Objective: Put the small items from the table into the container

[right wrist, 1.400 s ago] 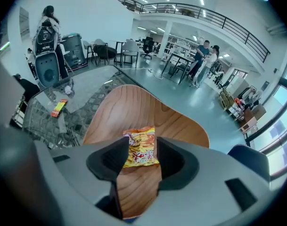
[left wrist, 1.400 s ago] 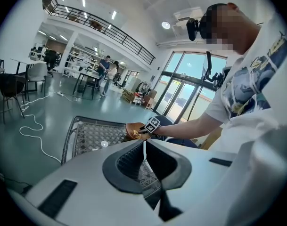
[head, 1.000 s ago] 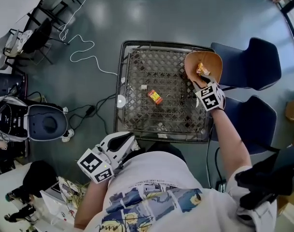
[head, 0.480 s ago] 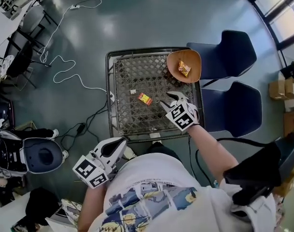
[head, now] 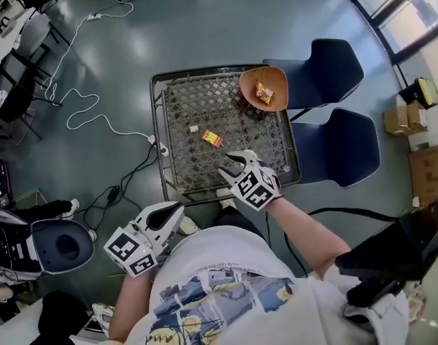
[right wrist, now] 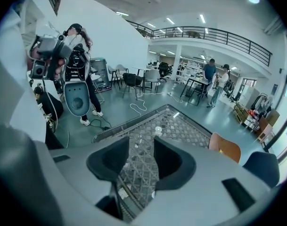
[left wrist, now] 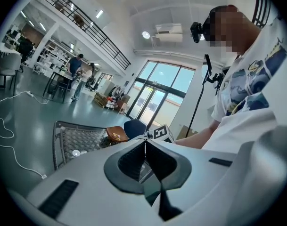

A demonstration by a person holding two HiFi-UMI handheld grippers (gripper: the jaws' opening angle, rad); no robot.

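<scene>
A square black mesh table (head: pixel 181 113) carries an orange bowl (head: pixel 275 77) at its far right corner, with a yellow-red snack packet (head: pixel 262 92) inside. On the mesh lie a small orange packet (head: pixel 211 138) and a small white piece (head: pixel 193 129). My right gripper (head: pixel 230 164) hovers over the table's near edge, open and empty; in the right gripper view its jaws (right wrist: pixel 142 149) frame the mesh (right wrist: pixel 181 126) and the bowl (right wrist: pixel 224 147). My left gripper (head: pixel 175 210) is shut and empty, held off the table's near left corner; the left gripper view shows it (left wrist: pixel 144 140) pointing level toward the table (left wrist: pixel 68 138).
Two dark blue chairs (head: pixel 316 67) (head: pixel 341 146) stand right of the table. A white cable (head: pixel 96 113) runs over the floor at the left. A white disc (head: pixel 160 147) sits at the table's left rim. People stand at distant desks (right wrist: pixel 214 76).
My right gripper has drawn back from the bowl to the table's near edge, still open. The left gripper shifted a little and stays shut.
</scene>
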